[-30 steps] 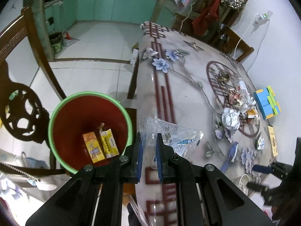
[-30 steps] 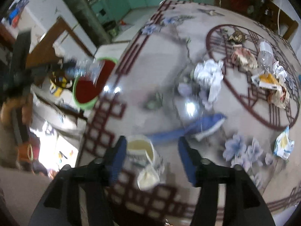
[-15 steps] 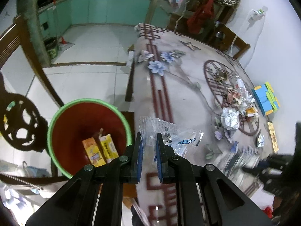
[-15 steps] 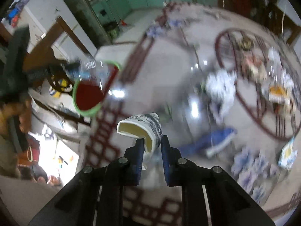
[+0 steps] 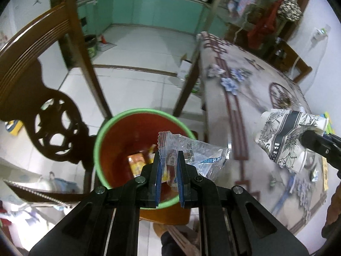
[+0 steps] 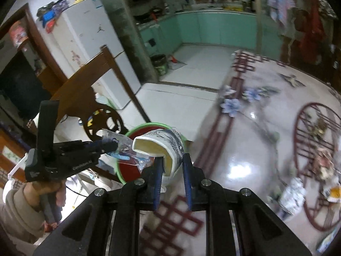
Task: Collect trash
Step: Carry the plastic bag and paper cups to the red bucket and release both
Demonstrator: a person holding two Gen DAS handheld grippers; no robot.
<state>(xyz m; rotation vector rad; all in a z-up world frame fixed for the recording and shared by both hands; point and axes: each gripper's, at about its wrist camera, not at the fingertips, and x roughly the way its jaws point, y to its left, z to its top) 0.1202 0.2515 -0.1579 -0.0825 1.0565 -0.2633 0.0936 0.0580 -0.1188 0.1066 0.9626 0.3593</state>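
My left gripper (image 5: 168,159) is shut on a clear plastic wrapper (image 5: 198,153) and holds it over the red bin with a green rim (image 5: 119,125), which stands on a chair seat beside the table. Orange and yellow packets (image 5: 136,163) lie in the bin. My right gripper (image 6: 172,160) is shut on a crumpled paper cup with a dark floral print (image 6: 164,147), held above the table edge near the bin (image 6: 149,127). The cup also shows at the right of the left wrist view (image 5: 285,136). The left gripper with the wrapper shows in the right wrist view (image 6: 110,145).
A dark wooden chair back (image 5: 38,81) rises left of the bin. More trash (image 6: 326,166) and a crumpled white wad (image 6: 292,194) lie on the patterned table (image 6: 255,140) at the right. White tiled floor (image 5: 138,49) lies beyond.
My right gripper closed on the paper cup, lifted it off the table and carried it left toward the bin. My left gripper moved over the bin with the wrapper.
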